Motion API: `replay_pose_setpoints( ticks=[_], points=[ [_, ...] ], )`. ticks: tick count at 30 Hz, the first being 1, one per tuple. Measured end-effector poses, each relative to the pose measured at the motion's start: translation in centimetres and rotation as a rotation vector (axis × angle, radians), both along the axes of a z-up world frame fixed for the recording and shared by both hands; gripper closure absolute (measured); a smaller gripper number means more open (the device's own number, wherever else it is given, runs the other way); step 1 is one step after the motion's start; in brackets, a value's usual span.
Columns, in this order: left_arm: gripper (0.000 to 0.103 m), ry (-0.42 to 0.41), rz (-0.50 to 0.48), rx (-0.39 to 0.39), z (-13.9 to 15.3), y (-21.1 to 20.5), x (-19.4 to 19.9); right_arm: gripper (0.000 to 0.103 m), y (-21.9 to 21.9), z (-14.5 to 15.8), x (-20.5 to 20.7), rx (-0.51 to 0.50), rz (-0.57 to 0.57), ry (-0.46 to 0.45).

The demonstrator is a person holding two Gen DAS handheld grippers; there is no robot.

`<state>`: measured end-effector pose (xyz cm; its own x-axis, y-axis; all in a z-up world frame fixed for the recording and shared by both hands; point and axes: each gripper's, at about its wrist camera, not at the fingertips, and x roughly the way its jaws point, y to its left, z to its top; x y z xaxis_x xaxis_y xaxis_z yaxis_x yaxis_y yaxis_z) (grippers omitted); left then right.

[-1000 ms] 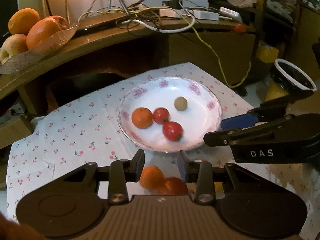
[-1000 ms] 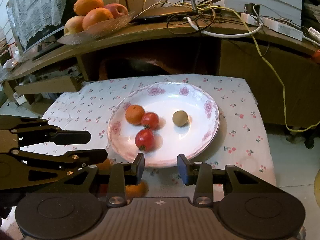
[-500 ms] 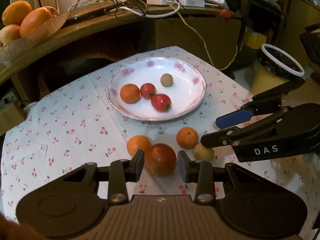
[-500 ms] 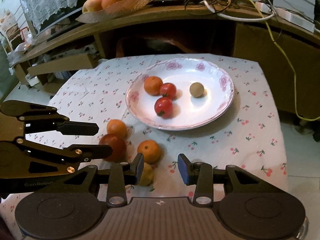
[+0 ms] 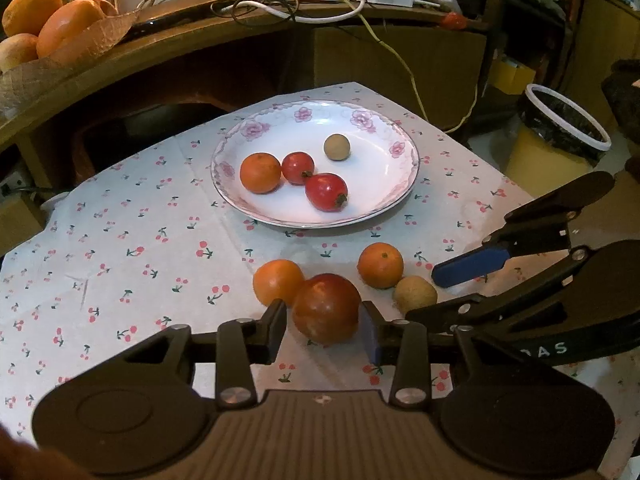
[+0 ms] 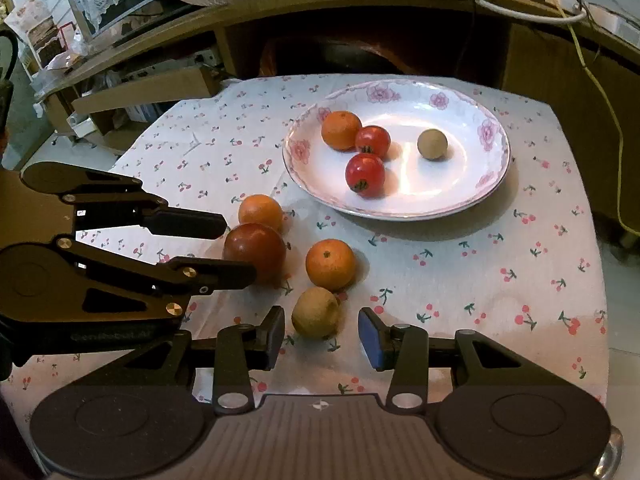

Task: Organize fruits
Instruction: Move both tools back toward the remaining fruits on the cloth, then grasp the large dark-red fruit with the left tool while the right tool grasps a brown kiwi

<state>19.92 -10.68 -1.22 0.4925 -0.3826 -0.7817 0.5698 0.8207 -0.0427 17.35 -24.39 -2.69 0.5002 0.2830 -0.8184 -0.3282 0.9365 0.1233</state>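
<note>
A flowered white plate holds a mandarin, two red tomatoes and a tan round fruit. In front of it, two mandarins, a big dark-red fruit and a small tan fruit lie on the cherry-print cloth. My left gripper straddles the red fruit; its jaws are opening and a thin gap shows at the pads. My right gripper stands open around the tan fruit, not touching it.
A dish of large oranges and apples sits on the wooden desk behind, beside tangled cables. A yellow bin with a black liner stands beyond the table's right edge. Cardboard boxes lie at the far left.
Both grippers pulled back from the plate and sank toward the loose fruit. The red fruit now lies between the left fingers and the tan fruit between the right fingers. The left jaws widened slightly.
</note>
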Motion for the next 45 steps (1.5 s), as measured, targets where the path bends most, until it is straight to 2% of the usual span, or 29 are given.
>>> replay_pose_setpoints(
  ticks=[11,12,14,27,36,45],
  points=[
    [0.058,0.02,0.002,-0.021,0.1,0.6,0.2,0.064,0.5,-0.4,0.3,0.006,0.027,-0.026],
    [0.058,0.023,0.001,-0.02,0.1,0.6,0.2,0.065,0.6,-0.4,0.3,0.0,0.029,-0.029],
    [0.057,0.03,0.0,-0.024,-0.1,0.6,0.3,0.074,0.7,-0.4,0.3,-0.017,0.027,-0.031],
    [0.054,0.069,0.011,-0.051,-1.1,-1.0,1.4,0.075,-0.8,0.0,0.4,-0.036,-0.024,0.002],
    [0.056,0.055,0.022,-0.024,-1.7,-1.8,1.5,0.075,-1.7,0.1,0.2,-0.045,-0.041,0.012],
    [0.056,0.059,-0.005,0.006,-1.6,-0.8,-0.2,0.075,-1.0,0.1,-0.1,-0.072,-0.016,0.004]
  ],
)
